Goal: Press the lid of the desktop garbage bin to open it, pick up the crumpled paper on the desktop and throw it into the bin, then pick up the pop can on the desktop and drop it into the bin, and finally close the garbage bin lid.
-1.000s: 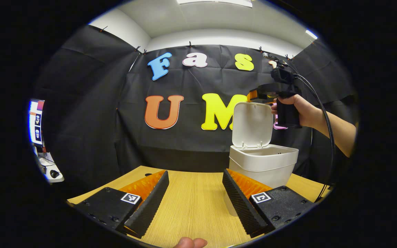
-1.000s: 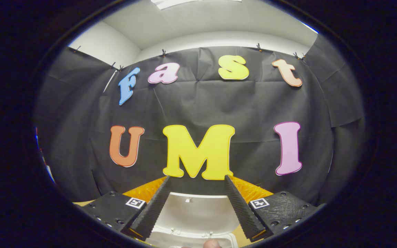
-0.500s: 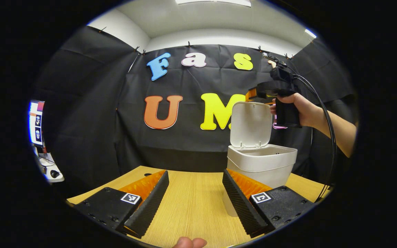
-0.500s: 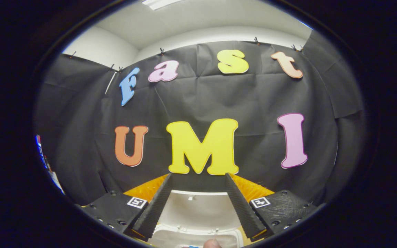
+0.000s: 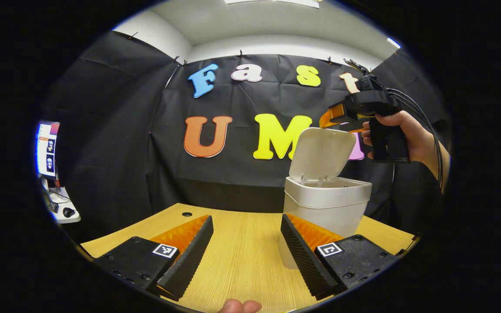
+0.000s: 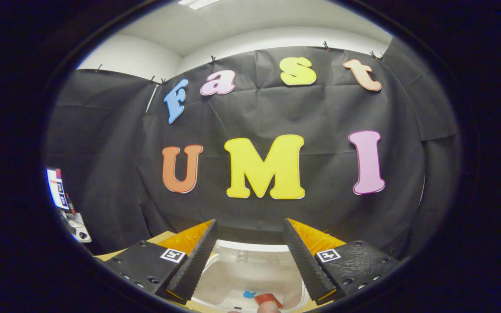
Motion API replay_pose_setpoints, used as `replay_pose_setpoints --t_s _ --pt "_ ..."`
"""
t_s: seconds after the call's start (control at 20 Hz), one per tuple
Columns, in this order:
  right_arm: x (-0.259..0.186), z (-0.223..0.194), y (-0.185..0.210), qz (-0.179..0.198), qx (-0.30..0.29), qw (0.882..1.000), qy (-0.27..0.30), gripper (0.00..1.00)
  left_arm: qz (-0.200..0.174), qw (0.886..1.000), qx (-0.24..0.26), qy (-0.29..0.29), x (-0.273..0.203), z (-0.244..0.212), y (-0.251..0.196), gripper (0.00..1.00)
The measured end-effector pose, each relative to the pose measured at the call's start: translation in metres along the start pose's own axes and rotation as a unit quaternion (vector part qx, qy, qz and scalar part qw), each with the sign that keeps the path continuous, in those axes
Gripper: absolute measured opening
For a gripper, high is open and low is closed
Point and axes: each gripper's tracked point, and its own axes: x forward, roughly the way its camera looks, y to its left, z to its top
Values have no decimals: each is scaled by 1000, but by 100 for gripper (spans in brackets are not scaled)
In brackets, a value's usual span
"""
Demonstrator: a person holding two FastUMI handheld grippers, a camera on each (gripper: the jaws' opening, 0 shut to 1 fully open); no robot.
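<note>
The left gripper [image 5: 246,248] sits at the bottom of the left gripper view with its fingers spread wide and nothing between them, only bare wooden table [image 5: 242,261]. Its right-hand finger [image 5: 302,256] overlaps the lower front of the white garbage bin [image 5: 326,206], which stands right of centre on the table with its lid [image 5: 320,152] raised and tilted forward over the mouth. Above the lid's top edge, in the upper right, a hand [image 5: 400,137] holds the right gripper [image 5: 335,117]; from this side its finger gap is hard to judge. In the right gripper view the right gripper [image 6: 250,256] has its fingers wide apart, gripping nothing, with the lid [image 6: 250,265] seen between them. Low in that gap lie a small blue patch and a red shape [image 6: 268,299], cut off at the frame's bottom and too partial to identify. A fingertip [image 5: 238,306] pokes in at the bottom edge of the left gripper view. At far left a lit screen [image 5: 47,150] stands above a small white shelf [image 5: 61,211]; the items on it are too small to make out. A dark hole [image 5: 187,214] marks the table's far edge.
</note>
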Motion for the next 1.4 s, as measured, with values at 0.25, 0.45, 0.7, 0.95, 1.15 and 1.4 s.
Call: replay_pose_setpoints --t_s 0.25,0.45,0.7,0.95,1.15,1.4 --pt "-32 -48 0 9 -3 1000 30 95 -14 1000 -3 6 -4 -9 -15 100" --pt "-38 -86 -3 18 15 997 69 95 -14 1000 3 10 -8 -12 -20 100" --pt "-34 -118 -10 19 15 995 98 94 -9 1000 6 14 -10 -19 -19 100" --pt "-34 -132 -11 22 -7 995 97 96 -4 1000 7 22 -8 -22 -21 100" --pt "-33 -139 -11 31 6 996 86 99 -6 1000 4 24 -9 -23 -23 100" --pt "-32 -147 -13 33 -8 997 71 100 -11 1000 0 26 -7 -25 -30 100"
